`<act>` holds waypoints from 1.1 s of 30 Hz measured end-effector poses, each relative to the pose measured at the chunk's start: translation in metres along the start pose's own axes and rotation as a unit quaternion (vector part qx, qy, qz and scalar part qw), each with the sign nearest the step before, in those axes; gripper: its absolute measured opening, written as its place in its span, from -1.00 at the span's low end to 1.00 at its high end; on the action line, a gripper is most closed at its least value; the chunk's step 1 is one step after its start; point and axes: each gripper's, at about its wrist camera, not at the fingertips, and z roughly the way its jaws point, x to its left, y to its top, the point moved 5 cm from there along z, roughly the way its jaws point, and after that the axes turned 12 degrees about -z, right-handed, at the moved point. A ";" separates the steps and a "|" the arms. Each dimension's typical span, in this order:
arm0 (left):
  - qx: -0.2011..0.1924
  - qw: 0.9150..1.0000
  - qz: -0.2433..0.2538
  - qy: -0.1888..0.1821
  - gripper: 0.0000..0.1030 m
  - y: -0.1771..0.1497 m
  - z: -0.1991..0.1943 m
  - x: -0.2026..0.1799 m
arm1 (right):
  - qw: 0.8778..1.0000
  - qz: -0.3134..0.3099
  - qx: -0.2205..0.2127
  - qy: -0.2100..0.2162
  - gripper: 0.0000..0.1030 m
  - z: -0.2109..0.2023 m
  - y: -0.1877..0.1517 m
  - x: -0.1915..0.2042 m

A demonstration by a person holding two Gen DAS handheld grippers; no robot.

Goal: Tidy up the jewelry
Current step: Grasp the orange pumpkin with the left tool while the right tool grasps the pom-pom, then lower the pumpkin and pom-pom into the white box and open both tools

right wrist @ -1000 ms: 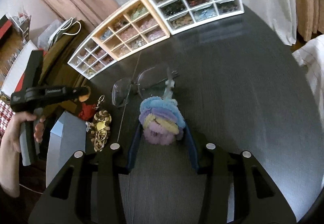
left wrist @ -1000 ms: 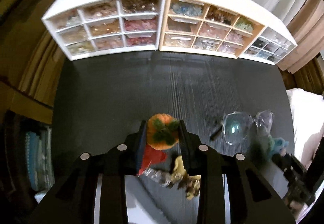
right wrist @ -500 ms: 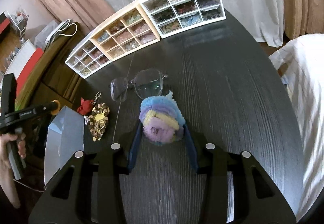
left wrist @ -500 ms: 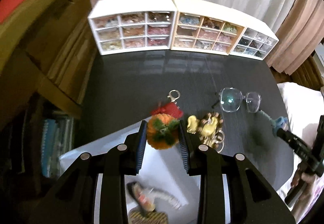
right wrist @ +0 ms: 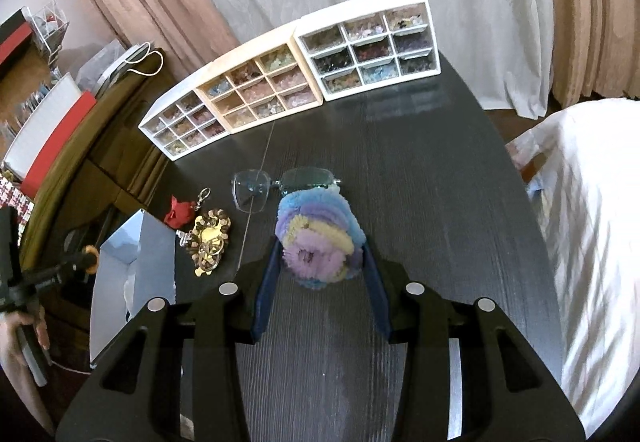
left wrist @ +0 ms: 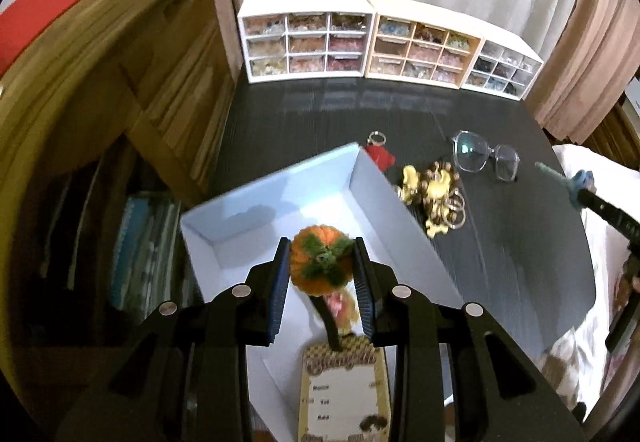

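My left gripper [left wrist: 322, 262] is shut on an orange pumpkin charm [left wrist: 320, 264] with a green top and holds it over the open white box [left wrist: 280, 198] at the table's left front. My right gripper [right wrist: 320, 254] is shut on a fluffy blue, purple and yellow pom-pom charm [right wrist: 318, 238] above the black table [right wrist: 420, 182]. A red keychain [left wrist: 380, 154] and a gold and brown bead keychain cluster [left wrist: 434, 190] lie on the table just right of the box. They also show in the right wrist view, the red one [right wrist: 180, 212] and the gold one [right wrist: 210, 240].
Three nine-drawer bead organisers [left wrist: 308, 38] stand along the table's far edge. Clear glasses [left wrist: 486, 158] lie on the table right of the keychains. A yellow printed card [left wrist: 342, 390] and a small doll lie inside the box. A wooden cabinet [left wrist: 100, 82] stands left; a white bed [right wrist: 592, 242] stands right.
My left gripper has pulled back and left with the pumpkin charm, from over the table to over the white box. My right gripper has drawn back a little with the pom-pom.
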 end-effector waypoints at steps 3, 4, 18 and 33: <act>-0.003 1.000 -0.007 -0.006 -0.39 -0.009 -0.003 0.004 | 1.000 0.000 -0.007 -0.001 -0.22 -0.006 0.003 0.004; -0.003 1.000 -0.006 -0.007 -0.39 -0.011 -0.004 0.004 | 1.000 -0.004 -0.009 -0.002 -0.22 -0.008 0.004 0.008; -0.005 1.000 -0.009 -0.030 -0.39 -0.042 -0.025 0.020 | 0.991 -0.066 -0.009 0.118 -0.23 -0.020 0.024 0.099; 0.014 0.999 -0.033 -0.040 -0.39 -0.075 -0.019 0.040 | 0.965 -0.167 0.045 0.199 -0.23 0.011 0.021 0.212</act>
